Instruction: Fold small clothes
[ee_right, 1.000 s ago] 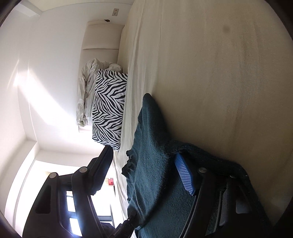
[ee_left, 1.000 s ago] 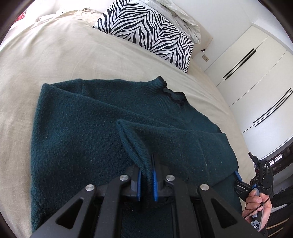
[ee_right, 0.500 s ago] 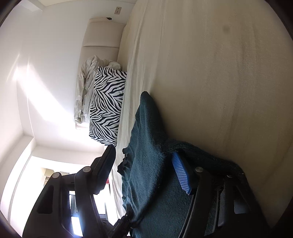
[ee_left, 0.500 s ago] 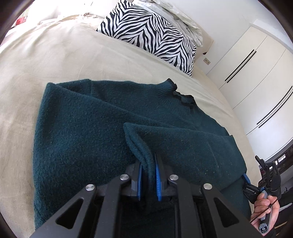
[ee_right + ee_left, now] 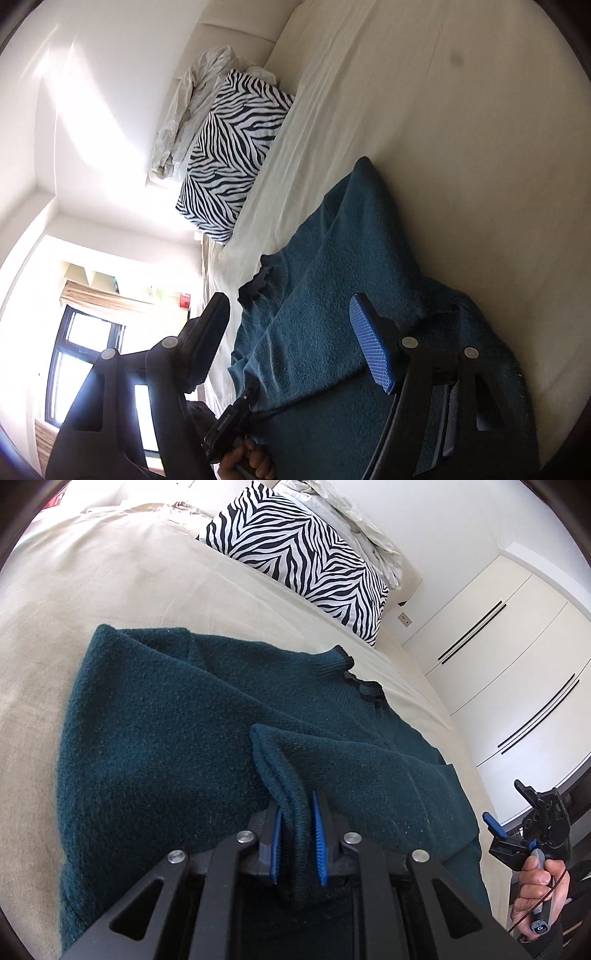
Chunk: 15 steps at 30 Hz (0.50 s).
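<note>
A dark teal knitted sweater (image 5: 177,731) lies on the beige bed, its collar (image 5: 354,679) toward the pillows. My left gripper (image 5: 297,834) is shut on the folded hem edge of the sweater and holds it above the body of the garment. My right gripper (image 5: 291,332) is open and empty, hovering over the sweater (image 5: 332,295) near its right side; it also shows in the left wrist view (image 5: 517,827), off the sweater's right edge, held in a hand.
A zebra-print pillow (image 5: 306,557) and a crumpled white cover (image 5: 358,524) lie at the head of the bed. White wardrobe doors (image 5: 517,646) stand to the right. The beige sheet (image 5: 92,572) spreads around the sweater.
My left gripper has carried the hem farther toward the collar. My right gripper has let go of the sweater's edge and drawn back from it, jaws wide.
</note>
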Available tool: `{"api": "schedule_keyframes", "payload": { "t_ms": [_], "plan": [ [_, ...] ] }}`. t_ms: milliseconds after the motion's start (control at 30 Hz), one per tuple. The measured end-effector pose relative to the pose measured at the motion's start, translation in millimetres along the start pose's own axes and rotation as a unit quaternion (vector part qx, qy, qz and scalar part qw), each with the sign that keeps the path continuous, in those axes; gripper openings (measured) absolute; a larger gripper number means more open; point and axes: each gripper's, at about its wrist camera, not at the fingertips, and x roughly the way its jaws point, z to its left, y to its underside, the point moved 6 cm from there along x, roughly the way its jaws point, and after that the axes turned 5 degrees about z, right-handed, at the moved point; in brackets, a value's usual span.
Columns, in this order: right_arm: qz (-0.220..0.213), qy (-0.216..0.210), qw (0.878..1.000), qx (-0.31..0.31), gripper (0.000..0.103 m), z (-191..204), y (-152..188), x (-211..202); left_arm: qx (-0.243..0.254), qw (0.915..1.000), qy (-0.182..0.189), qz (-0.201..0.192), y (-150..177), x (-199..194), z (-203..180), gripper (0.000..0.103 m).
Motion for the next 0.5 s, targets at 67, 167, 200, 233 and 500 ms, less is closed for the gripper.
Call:
{"api": "schedule_keyframes", "payload": {
  "t_ms": [67,167,200,233,500],
  "plan": [
    [0.025,0.032,0.999,0.005,0.067,-10,-5,22,0.000,1.0000,0.003,-0.001,0,1,0,0.017],
    [0.040,0.035,0.998,0.029,0.067,-26,-16,41,-0.005,0.9999,0.011,-0.002,0,1,4,0.018],
    [0.039,0.026,0.998,0.036,0.067,-27,-21,42,-0.005,0.9999,0.012,-0.003,0,1,4,0.018],
    [0.038,0.019,0.998,0.041,0.067,-27,-26,43,-0.004,0.9999,0.013,-0.004,0,1,4,0.018],
    [0.024,0.057,0.998,0.023,0.069,-1,-50,38,-0.004,0.9998,0.017,-0.009,2,0,4,0.018]
  ]
}}
